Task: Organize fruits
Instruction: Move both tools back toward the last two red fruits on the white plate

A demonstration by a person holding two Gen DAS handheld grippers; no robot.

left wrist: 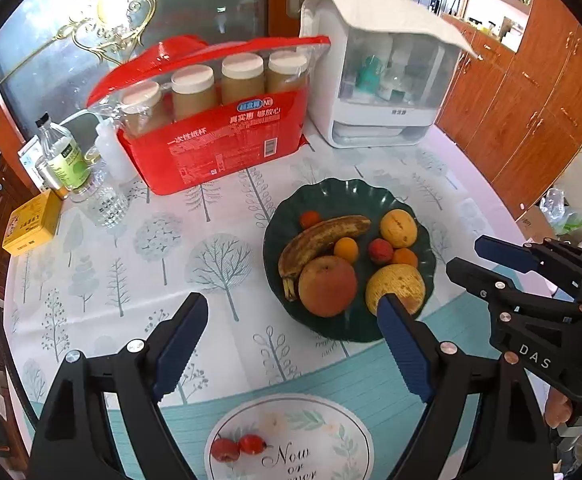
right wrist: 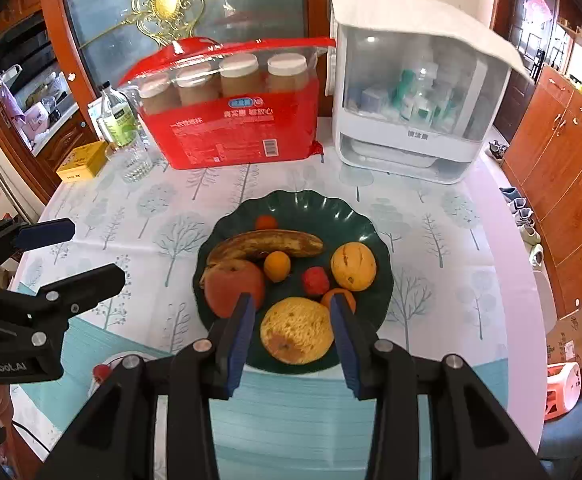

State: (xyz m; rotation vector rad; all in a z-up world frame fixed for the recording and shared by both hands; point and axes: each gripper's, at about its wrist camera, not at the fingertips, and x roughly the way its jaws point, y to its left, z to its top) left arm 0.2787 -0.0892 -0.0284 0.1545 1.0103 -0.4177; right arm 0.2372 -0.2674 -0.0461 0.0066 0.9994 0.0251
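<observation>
Round table under a tree-print cloth (left wrist: pixel 139 264), beside wooden cabinets. Dark green scalloped plate (right wrist: pixel 291 208) holding banana (right wrist: pixel 267 244), apple (right wrist: pixel 231 286), oranges and small red fruits. Two red fruits (left wrist: pixel 237 447) loose on the cloth. Left gripper (left wrist: pixel 293 348) spread wide, empty. Right gripper (right wrist: pixel 291 336) partly open above the plate, pinching nothing.

Fruits (right wrist: pixel 291 280) piled on green plate (right wrist: pixel 375 236).
</observation>
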